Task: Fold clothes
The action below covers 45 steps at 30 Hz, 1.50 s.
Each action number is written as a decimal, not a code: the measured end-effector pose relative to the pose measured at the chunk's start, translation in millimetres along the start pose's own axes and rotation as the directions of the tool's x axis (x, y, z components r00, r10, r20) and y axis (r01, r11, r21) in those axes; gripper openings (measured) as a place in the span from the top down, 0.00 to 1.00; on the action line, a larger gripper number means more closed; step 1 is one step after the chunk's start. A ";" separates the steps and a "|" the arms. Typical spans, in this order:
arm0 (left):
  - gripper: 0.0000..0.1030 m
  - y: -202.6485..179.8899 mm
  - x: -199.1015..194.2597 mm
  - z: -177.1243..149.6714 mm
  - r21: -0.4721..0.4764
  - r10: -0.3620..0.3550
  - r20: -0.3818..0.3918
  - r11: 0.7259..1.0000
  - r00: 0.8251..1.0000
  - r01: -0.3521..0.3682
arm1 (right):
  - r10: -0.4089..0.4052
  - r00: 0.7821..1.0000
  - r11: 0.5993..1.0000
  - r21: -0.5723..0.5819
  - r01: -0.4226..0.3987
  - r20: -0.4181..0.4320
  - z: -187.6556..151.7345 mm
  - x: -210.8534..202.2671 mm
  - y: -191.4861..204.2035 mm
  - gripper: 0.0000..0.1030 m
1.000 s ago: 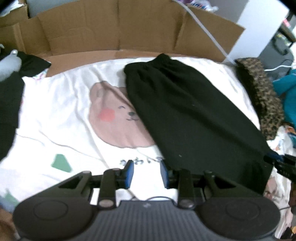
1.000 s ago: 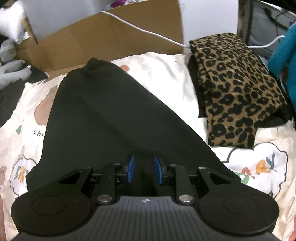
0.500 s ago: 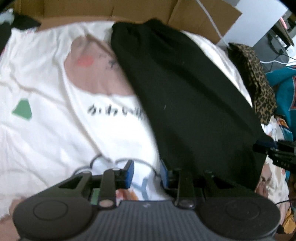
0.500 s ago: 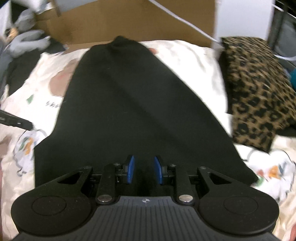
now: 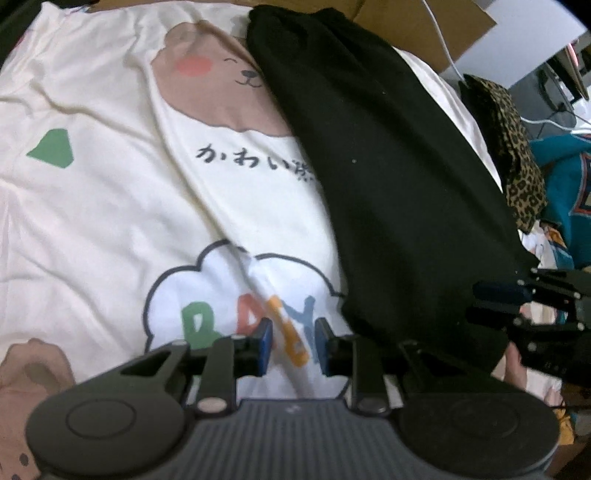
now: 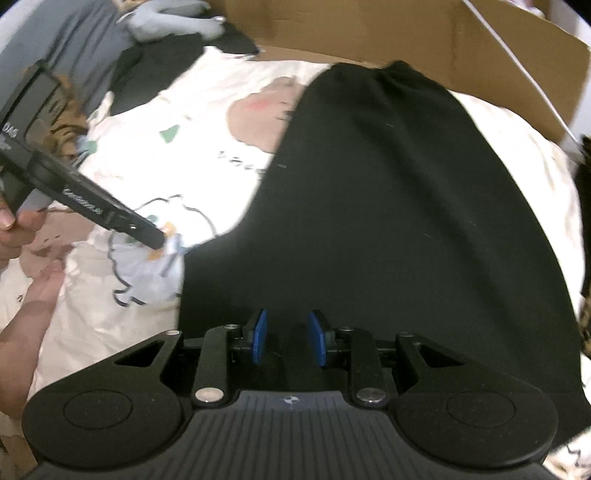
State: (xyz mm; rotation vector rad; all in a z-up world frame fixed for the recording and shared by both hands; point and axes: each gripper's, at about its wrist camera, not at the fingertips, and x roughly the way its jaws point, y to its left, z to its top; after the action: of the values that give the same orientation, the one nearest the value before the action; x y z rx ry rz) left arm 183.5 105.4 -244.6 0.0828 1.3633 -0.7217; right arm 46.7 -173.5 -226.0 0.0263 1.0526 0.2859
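Note:
A long black garment (image 5: pixel 388 184) lies flat on a cream printed bedsheet (image 5: pixel 110 184), its gathered waist at the far end. My left gripper (image 5: pixel 293 347) hangs low over the sheet's cloud print, just left of the garment's near corner. Its jaws are closing, and only the sheet shows in the gap between them. In the right wrist view the left gripper (image 6: pixel 155 240) has its tip down at the rumpled sheet (image 6: pixel 166 158) beside the black garment (image 6: pixel 388 203). My right gripper (image 6: pixel 288 341) stands open over the near hem. In the left wrist view the right gripper (image 5: pixel 487 302) is at the near right corner.
Folded leopard-print cloth (image 5: pixel 517 147) and a teal garment (image 5: pixel 565 192) lie to the right. Cardboard (image 6: pixel 369 33) walls the far side, with a white cable across it. A grey plush toy (image 6: pixel 166 22) sits at the far left. A person's hand (image 6: pixel 18 225) holds the left gripper.
The left gripper has sunk toward the sheet and come back to the near end, its jaws a little narrower. The right gripper has slid left along the hem and rolled.

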 end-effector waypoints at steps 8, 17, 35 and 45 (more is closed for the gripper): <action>0.75 12.7 -7.0 -5.7 -0.030 -0.017 0.013 0.999 1.000 0.018 | 0.052 0.999 0.993 -0.107 -0.051 0.008 15.6 18.9 43.4 0.69; 0.75 18.7 -13.1 -7.8 -0.031 -0.025 0.035 0.999 0.999 0.026 | 0.055 0.997 0.972 -0.224 -0.064 -0.047 17.9 46.3 77.3 0.69; 0.70 -24.3 10.3 -5.0 0.087 -0.075 0.016 0.994 0.997 0.073 | 0.046 0.999 0.988 -0.150 -0.045 0.003 22.6 27.7 46.2 0.99; 0.63 -57.8 35.6 -4.5 0.193 -0.076 0.041 0.979 0.996 0.067 | 0.081 0.996 0.996 -0.049 -0.079 0.042 24.6 19.2 24.3 0.99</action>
State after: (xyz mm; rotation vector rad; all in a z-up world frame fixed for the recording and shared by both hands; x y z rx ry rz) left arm 151.1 47.1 -257.8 0.1687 1.2537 -0.9096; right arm 71.3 -142.6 -226.3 0.0321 1.0020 0.3813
